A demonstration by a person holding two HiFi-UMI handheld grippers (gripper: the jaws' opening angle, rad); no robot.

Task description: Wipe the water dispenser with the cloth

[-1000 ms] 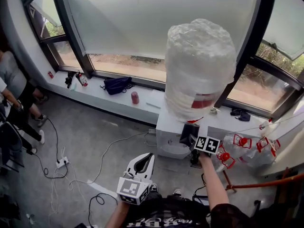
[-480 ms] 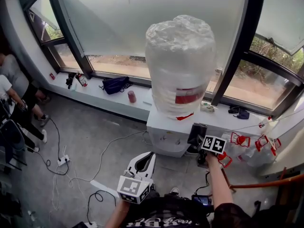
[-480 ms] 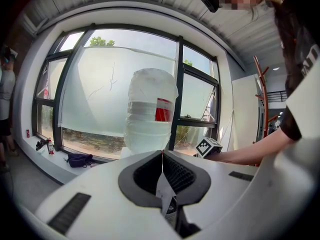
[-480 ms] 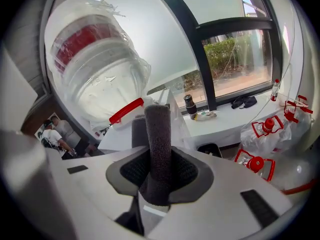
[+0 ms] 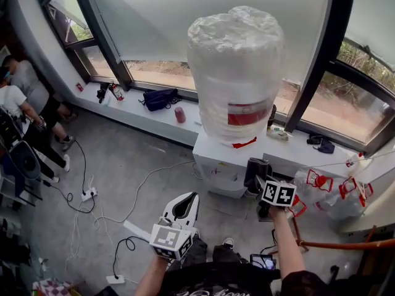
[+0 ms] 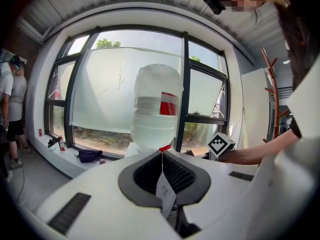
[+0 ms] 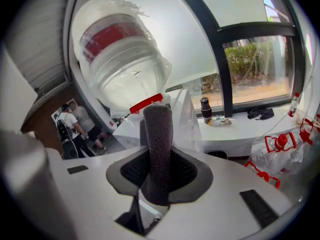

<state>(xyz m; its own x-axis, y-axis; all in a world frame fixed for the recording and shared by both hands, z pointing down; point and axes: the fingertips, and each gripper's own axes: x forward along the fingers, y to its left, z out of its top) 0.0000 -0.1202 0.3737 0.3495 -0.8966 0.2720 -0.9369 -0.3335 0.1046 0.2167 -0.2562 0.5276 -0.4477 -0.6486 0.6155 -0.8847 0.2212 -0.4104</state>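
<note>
The water dispenser (image 5: 219, 162) is a white cabinet under the window, carrying a big upturned bottle (image 5: 236, 73) wrapped in clear plastic with a red label. My right gripper (image 5: 256, 174) is shut on a dark grey cloth (image 5: 255, 167) at the dispenser's right front corner. The right gripper view shows the cloth (image 7: 157, 139) sticking up between the jaws of the right gripper (image 7: 159, 171), toward the bottle (image 7: 120, 59). My left gripper (image 5: 184, 205) hangs lower, in front of the dispenser and apart from it, jaws together. In its own view the left gripper (image 6: 164, 176) faces the bottle (image 6: 155, 109).
On the window ledge (image 5: 139, 113) lie a dark bag (image 5: 159, 98) and a red can (image 5: 180, 115). Cables and a power strip (image 5: 89, 195) cross the grey floor. People (image 5: 24, 97) stand at the left. Plastic bags with red handles (image 5: 327, 187) sit right of the dispenser, by an orange pole (image 5: 345, 244).
The head view has shifted, so the dispenser sits differently in frame. My right gripper has kept the cloth at the dispenser's right side. The left gripper has barely moved.
</note>
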